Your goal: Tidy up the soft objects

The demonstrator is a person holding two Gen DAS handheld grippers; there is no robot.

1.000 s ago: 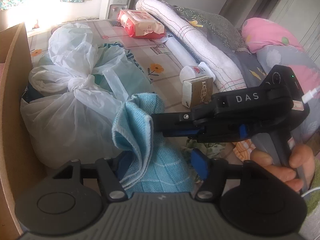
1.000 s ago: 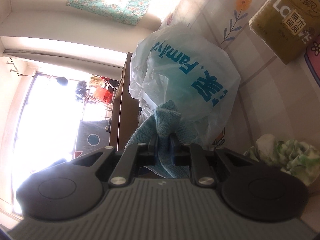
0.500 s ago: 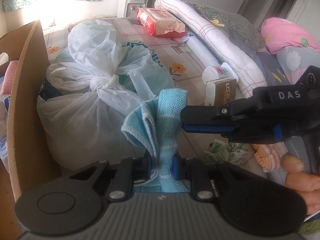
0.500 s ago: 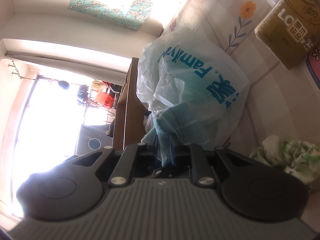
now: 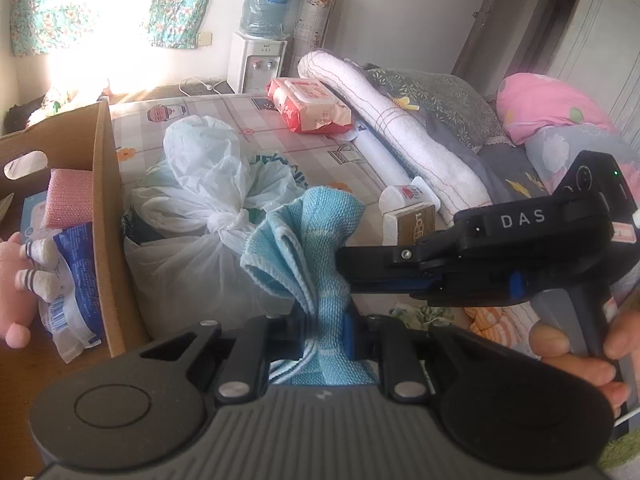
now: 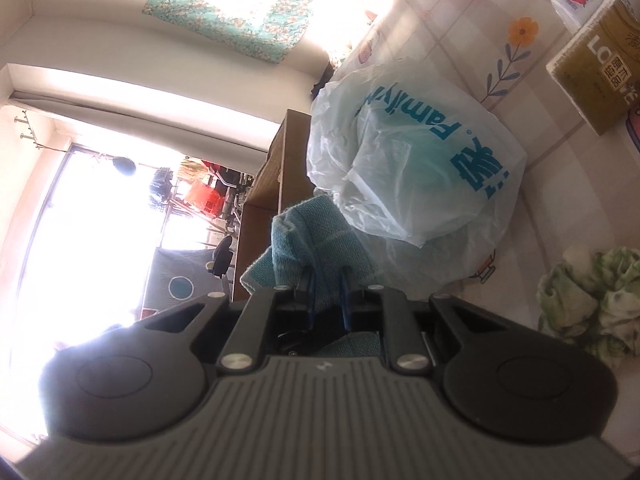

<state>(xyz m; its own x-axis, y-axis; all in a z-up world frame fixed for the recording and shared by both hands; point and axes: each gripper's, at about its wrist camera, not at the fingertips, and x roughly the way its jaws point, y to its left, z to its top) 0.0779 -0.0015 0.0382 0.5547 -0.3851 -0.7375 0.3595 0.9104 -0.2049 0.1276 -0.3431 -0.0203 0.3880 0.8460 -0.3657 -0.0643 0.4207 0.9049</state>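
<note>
Left wrist view, nearest the lens at bottom centre: the left gripper (image 5: 324,334) is pinched tight on the blue towel (image 5: 320,248), which rises from the jaws as a bunched, folded column toward the middle of the frame. Coming in from the right edge, the right gripper (image 5: 344,270) lies level across the picture, its jaws clamped on the same towel a little higher up, so both claws grip one cloth at right angles to each other. In the right wrist view that gripper (image 6: 328,304) likewise shows the towel (image 6: 308,248) squeezed between narrow jaws.

Just behind the towel sits a knotted white plastic bag (image 5: 200,216) on the patterned bed sheet (image 5: 280,140). At the left edge stands an open cardboard box (image 5: 104,208) already holding soft things. Judging by this, the box lies left of the held towel, nearer the left gripper, so the carry likely goes leftward over the box wall.
</note>
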